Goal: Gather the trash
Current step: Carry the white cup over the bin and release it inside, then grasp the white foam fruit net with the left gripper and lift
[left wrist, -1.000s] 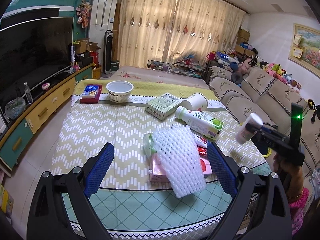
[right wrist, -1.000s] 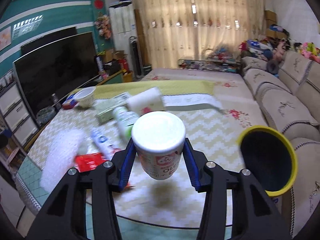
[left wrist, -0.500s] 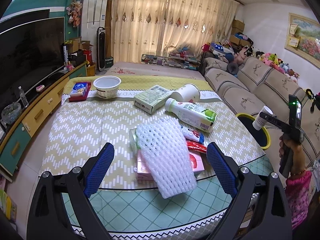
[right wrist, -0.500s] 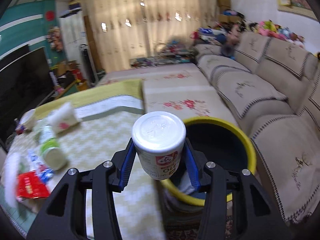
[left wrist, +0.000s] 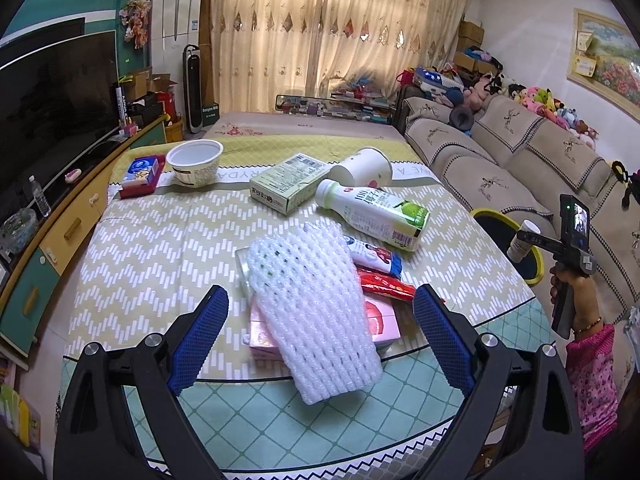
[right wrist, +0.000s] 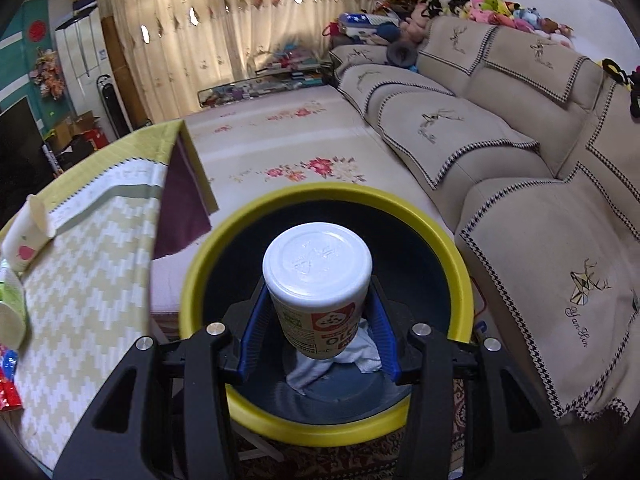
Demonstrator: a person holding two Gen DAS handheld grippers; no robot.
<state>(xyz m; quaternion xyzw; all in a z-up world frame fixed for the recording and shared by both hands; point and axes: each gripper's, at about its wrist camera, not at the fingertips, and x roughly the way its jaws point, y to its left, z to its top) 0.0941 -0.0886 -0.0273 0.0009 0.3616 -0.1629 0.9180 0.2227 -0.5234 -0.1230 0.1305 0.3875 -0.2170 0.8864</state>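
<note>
Beige sofa (left wrist: pixel 520 148) along the right wall with plush toys (left wrist: pixel 540 100) on its back, cream curtains (left wrist: pixel 320 32) across the far window, dark television (left wrist: pixel 52 92) on a teal cabinet (left wrist: pixel 52 236) at left

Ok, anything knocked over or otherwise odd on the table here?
Yes: the paper cup and the green-capped bottle lie on their sides, and the foam net overhangs the pink box. No spill shows.

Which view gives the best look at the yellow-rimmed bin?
The right wrist view: the yellow-rimmed bin fills the middle of the frame, showing its dark inside and a crumpled cloth, with the white cup held over it by the right gripper. The left wrist view shows only part of its rim beyond the table edge.
</note>
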